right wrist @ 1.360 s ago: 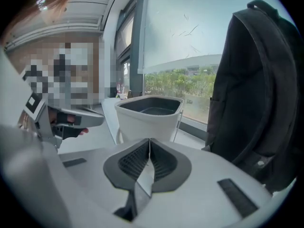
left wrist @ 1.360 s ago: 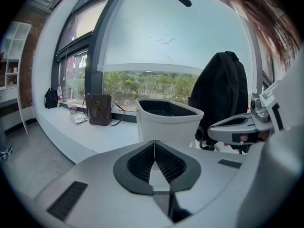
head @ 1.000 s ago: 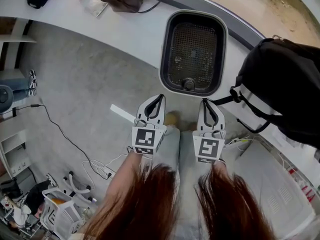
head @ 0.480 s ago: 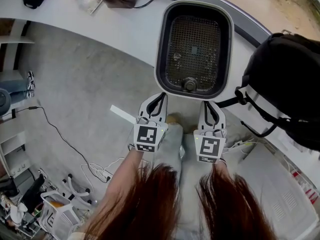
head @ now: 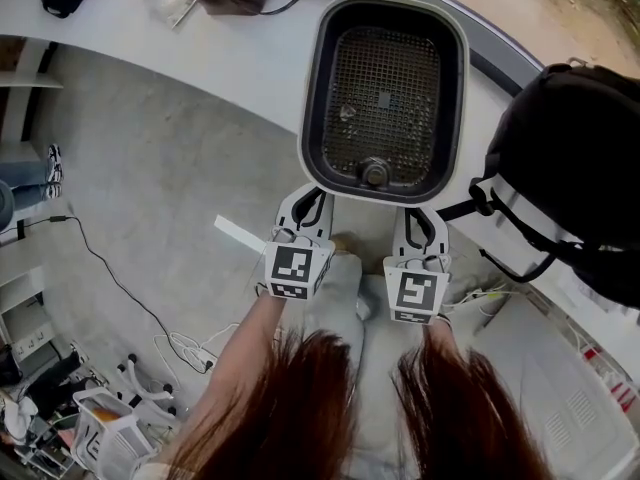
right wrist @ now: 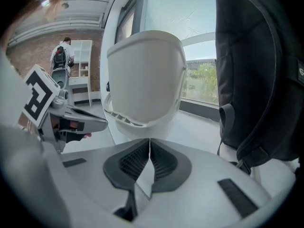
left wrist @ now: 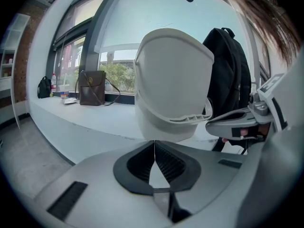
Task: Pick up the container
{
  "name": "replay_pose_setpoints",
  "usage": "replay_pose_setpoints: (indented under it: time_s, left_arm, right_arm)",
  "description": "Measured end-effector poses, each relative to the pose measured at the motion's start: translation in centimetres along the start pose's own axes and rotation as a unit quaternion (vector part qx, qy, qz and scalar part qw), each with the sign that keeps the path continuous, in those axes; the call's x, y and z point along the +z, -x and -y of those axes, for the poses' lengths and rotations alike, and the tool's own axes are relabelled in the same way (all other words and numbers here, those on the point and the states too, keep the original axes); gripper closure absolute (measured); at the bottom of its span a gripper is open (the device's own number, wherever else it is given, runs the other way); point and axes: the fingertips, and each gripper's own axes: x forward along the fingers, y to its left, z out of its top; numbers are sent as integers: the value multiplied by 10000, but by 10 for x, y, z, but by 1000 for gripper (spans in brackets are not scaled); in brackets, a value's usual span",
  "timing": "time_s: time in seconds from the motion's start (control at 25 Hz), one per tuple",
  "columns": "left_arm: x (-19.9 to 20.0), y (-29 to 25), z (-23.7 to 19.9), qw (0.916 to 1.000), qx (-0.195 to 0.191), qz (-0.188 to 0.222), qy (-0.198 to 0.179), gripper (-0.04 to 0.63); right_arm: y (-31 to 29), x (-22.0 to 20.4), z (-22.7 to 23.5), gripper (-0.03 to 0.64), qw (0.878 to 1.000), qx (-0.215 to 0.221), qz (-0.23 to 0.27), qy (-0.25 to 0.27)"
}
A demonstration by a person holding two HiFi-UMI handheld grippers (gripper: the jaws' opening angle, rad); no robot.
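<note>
Looking down, I see the container standing on the white table, near a black backpack. My left hand-held gripper and right hand-held gripper are both fully closed and empty, with their tips just before its near wall.

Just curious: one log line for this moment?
left gripper: shut | right gripper: shut | both tips at white mesh-lined container near edge | black backpack beside it

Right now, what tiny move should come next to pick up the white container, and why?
Probably open both jaws. The left hand-held gripper and right hand-held gripper are shut with nothing between them, tips right by the near end of the container, so they cannot grab it yet.
</note>
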Motion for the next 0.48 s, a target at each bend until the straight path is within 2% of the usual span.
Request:
replay_pose_setpoints:
  time_s: [0.16, 0.48]
  left_arm:
    - [4, -10, 1, 9999, -16, 126, 27, 578]
    - [16, -12, 2, 9992, -75, 359, -148, 578]
  right_arm:
    - [-8, 3, 0, 591, 9999, 26, 96, 57]
    - [-12, 9, 1, 591, 9998, 33, 177, 84]
